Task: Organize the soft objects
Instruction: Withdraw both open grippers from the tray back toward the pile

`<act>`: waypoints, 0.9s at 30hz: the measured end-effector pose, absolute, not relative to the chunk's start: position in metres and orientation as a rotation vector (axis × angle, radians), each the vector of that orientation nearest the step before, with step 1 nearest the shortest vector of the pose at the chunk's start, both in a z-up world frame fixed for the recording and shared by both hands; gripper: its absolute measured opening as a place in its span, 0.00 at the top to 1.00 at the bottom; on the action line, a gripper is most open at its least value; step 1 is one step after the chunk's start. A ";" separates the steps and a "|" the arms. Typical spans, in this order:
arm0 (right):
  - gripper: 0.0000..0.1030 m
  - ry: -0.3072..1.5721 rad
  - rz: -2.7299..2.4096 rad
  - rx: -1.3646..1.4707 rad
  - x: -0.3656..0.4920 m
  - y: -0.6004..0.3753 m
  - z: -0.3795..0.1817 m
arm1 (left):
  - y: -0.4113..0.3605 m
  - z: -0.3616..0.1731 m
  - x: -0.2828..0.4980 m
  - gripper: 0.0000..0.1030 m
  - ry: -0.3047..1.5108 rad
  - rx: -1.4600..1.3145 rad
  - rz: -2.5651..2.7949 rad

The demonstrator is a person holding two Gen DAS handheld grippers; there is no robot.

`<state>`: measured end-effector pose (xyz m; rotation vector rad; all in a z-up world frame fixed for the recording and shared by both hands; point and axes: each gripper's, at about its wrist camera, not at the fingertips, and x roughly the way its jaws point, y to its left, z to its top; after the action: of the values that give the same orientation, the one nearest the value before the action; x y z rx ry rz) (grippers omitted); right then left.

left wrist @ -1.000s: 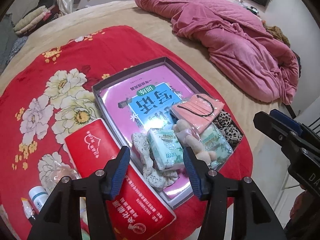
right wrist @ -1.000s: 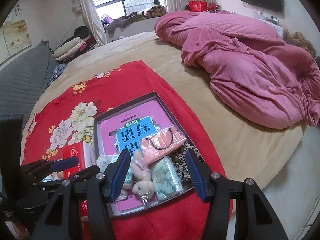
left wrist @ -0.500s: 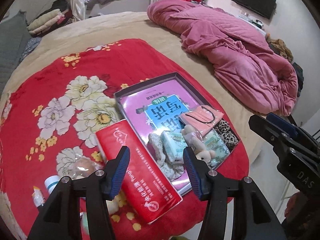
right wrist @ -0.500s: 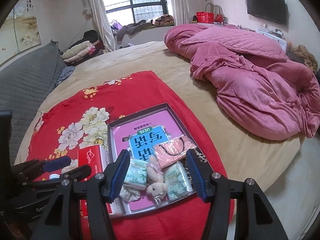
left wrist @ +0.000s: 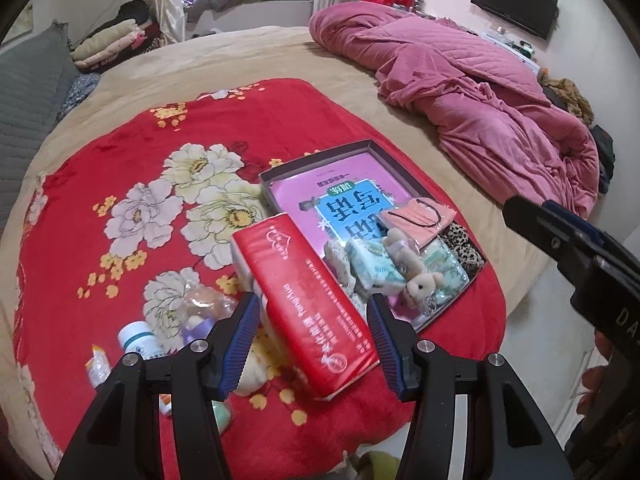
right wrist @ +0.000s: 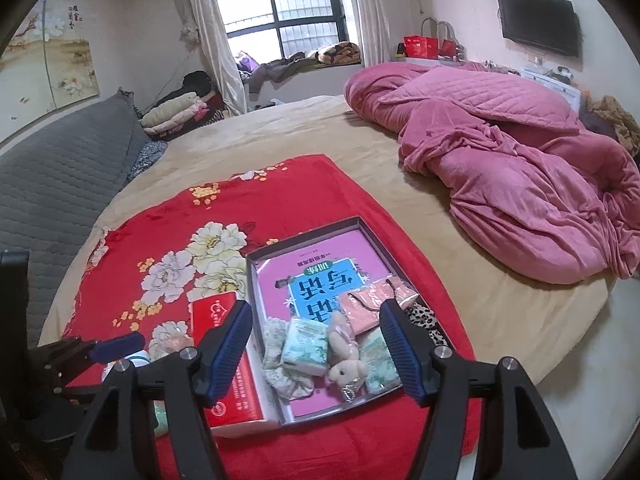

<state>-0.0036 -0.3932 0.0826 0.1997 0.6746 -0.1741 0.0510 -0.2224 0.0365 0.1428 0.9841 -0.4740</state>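
Left wrist view: our left gripper [left wrist: 311,338] hangs apart, empty, above the red tissue pack [left wrist: 306,300] beside the tray [left wrist: 320,156].
Right wrist view: our right gripper [right wrist: 316,348], jaws just widened, holds nothing over the tray's tissue packets [right wrist: 306,346], plush toy [right wrist: 346,364] and pink mask [right wrist: 370,306].

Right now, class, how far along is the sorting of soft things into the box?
Done: two tissue packets, a plush toy, a pink mask and a leopard scrunchie lie in the box. In hand: nothing; the left tongs and right tongs hang open, the right having just widened. Left: the red tissue pack and small bits beside it.
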 end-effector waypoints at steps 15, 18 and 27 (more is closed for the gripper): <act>0.36 0.611 -0.118 0.169 -0.018 -0.356 0.111 | -0.137 0.056 0.045 0.44 0.968 0.068 -0.376; 0.36 0.606 -0.102 0.157 -0.019 -0.347 0.115 | -0.116 0.062 0.049 0.44 0.963 0.056 -0.343; 0.35 0.611 -0.034 0.127 -0.015 -0.317 0.120 | -0.066 0.071 0.051 0.44 0.952 0.003 -0.279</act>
<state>-0.0150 -0.3168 0.1197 0.1270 0.6106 -0.0336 0.0509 -0.0662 0.0708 0.0029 0.9516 -0.2793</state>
